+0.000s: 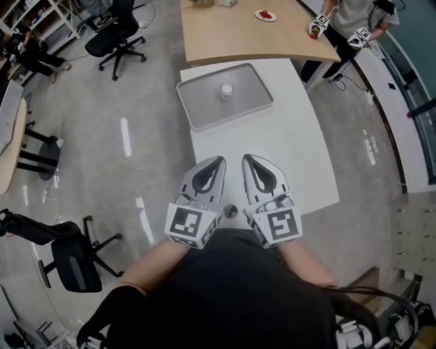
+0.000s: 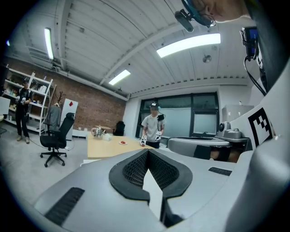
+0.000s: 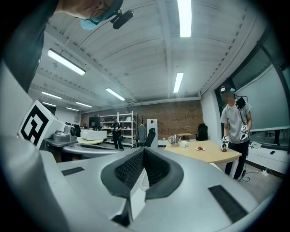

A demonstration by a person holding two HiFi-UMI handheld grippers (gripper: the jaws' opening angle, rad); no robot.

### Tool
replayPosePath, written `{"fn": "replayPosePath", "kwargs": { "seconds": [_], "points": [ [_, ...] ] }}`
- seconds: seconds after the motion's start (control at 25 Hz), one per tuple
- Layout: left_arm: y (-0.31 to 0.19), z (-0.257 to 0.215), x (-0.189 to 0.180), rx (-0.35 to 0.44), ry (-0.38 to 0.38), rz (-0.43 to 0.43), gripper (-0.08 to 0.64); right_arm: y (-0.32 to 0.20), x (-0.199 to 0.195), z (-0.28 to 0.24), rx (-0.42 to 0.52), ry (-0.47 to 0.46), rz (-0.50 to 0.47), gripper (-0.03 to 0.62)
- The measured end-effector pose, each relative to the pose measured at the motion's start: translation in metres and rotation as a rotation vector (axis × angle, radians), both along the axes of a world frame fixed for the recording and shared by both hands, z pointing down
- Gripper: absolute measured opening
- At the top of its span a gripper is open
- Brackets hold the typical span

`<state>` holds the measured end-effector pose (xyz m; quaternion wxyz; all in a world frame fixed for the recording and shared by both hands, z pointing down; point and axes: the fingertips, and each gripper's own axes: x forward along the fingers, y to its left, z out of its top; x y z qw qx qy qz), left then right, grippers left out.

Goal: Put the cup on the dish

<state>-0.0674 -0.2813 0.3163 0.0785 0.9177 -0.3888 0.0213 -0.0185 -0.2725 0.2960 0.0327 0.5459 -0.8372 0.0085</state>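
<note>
In the head view a small white cup (image 1: 227,89) stands upright on a grey rectangular tray (image 1: 199,102) at the far end of the white table (image 1: 286,150). Both grippers are held close to the person's body, over the table's near edge and far short of the cup. My left gripper (image 1: 221,160) is shut with nothing in it. Beside it, my right gripper (image 1: 246,158) is shut and empty too. The left gripper view shows its tips (image 2: 147,150) meeting. In the right gripper view the tips (image 3: 143,148) also meet. Neither gripper view shows the cup.
A wooden table (image 1: 231,31) adjoins the far end and carries a small plate with something red (image 1: 266,15). A person (image 1: 351,20) holding grippers stands at its right corner. Office chairs (image 1: 116,37) stand on the floor to the left.
</note>
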Motion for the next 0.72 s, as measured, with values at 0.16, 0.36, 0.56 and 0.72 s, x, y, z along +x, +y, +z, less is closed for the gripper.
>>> {"fn": "replayPosePath", "kwargs": {
  "seconds": [0.16,0.36,0.56,0.72],
  "points": [
    [0.0081,0.0036,0.0013,-0.015,0.008,0.009,0.006,0.0031,-0.0033,-0.0002,0.001,0.011,0.013,0.011],
    [0.0077,-0.0005,0.0076,0.004,0.002,0.021,0.006,0.0015,-0.0006,-0.0002,-0.005,0.012,0.011,0.011],
    [0.0119,0.0016,0.0023,0.013,-0.002,0.034,0.005,0.0006,-0.0083,0.0019,-0.016,0.008,0.023,0.011],
    [0.0103,0.0022,0.0042,0.011,-0.001,0.037,0.005,-0.0006,-0.008,0.0001,0.01,0.015,0.009,0.011]
  ]
}}
